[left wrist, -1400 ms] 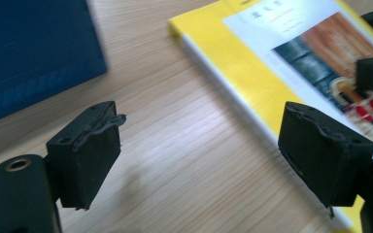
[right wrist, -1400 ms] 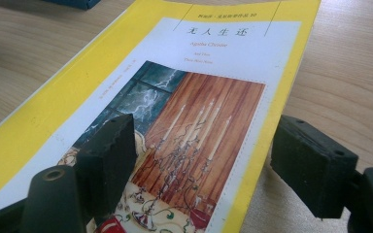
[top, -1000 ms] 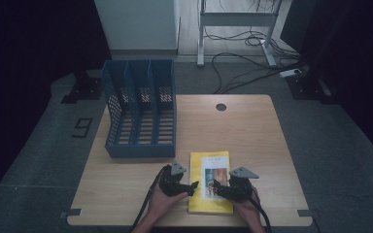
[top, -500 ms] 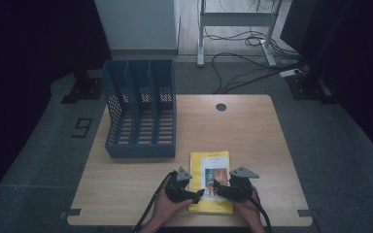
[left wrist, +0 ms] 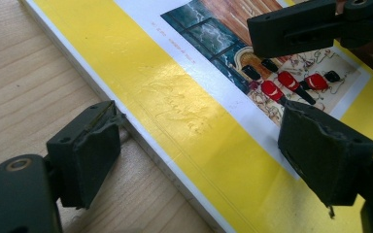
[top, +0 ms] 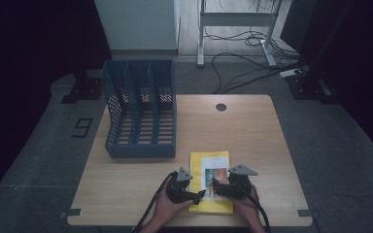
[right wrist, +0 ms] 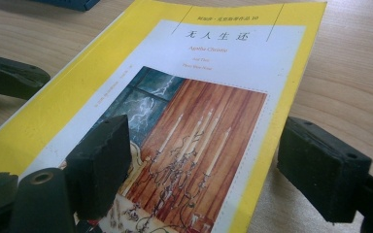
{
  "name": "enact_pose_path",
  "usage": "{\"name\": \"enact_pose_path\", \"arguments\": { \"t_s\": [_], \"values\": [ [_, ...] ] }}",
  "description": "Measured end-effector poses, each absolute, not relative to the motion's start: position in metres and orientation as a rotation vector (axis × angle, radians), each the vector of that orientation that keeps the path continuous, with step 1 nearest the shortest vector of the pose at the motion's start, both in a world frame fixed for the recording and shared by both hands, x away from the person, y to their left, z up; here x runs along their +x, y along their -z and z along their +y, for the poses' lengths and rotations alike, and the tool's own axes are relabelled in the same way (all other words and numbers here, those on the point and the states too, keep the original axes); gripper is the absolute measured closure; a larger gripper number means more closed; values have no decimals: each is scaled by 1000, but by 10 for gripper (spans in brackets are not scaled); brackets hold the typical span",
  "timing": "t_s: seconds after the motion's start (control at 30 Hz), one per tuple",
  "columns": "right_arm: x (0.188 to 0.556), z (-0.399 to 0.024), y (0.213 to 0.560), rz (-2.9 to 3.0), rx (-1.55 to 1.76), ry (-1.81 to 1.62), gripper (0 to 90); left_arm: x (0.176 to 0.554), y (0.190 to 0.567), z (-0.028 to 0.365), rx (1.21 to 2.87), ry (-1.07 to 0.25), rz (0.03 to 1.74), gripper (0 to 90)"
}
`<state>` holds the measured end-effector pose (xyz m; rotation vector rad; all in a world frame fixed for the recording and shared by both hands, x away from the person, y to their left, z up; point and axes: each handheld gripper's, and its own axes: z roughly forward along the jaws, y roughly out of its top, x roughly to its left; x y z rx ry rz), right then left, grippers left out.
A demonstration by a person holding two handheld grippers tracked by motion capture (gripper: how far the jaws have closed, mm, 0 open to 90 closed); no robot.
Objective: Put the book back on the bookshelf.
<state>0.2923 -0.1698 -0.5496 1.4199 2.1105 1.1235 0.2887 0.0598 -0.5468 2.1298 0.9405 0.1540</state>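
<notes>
Currently, the yellow paperback book (top: 211,180) lies flat on the wooden table (top: 252,131), near the edge closest to the person and just right of the blue file rack (top: 141,114), which stands at the table's left rear. The cover faces up: a white panel with printed title lines and an illustration of a wood-panelled room.

The left gripper (top: 190,191) sits at the book's left long edge, low on the table. In the left gripper view its jaws stand apart and straddle that edge: one pad (left wrist: 90,153) rests over bare wood just beside the book's white page block, the other pad (left wrist: 323,155) hangs above the yellow cover (left wrist: 184,116). Neither pad presses on the book. The other gripper's jaw crosses the top right corner of this view, over the illustration.

The right gripper (top: 223,187) sits over the book's lower right part, facing the left one. Its jaws have just been opening and now stand wide. In the right gripper view one pad (right wrist: 99,162) lies over the illustrated cover (right wrist: 194,126), the other pad (right wrist: 320,167) over the table just past the book's right edge, so that edge runs between them. No pad is seen clamping the book.

Both of the person's hands enter from the near table edge, with the cables trailing back toward it.
</notes>
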Motion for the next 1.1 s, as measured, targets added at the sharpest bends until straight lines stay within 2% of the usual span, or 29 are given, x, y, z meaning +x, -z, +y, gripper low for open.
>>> {"name": "enact_pose_path", "arguments": {
  "t_s": [0.5,0.77,1.1],
  "values": [
    [292,-169,548,2120,1429,-1109,192,288,547,60,2127,-158,942,156],
    [283,-173,524,2068,1386,-1262,281,288,547,60,2123,-158,941,153],
    [273,-164,512,2063,1294,-1303,324,289,548,60,2117,-154,938,151]
  ]
}}
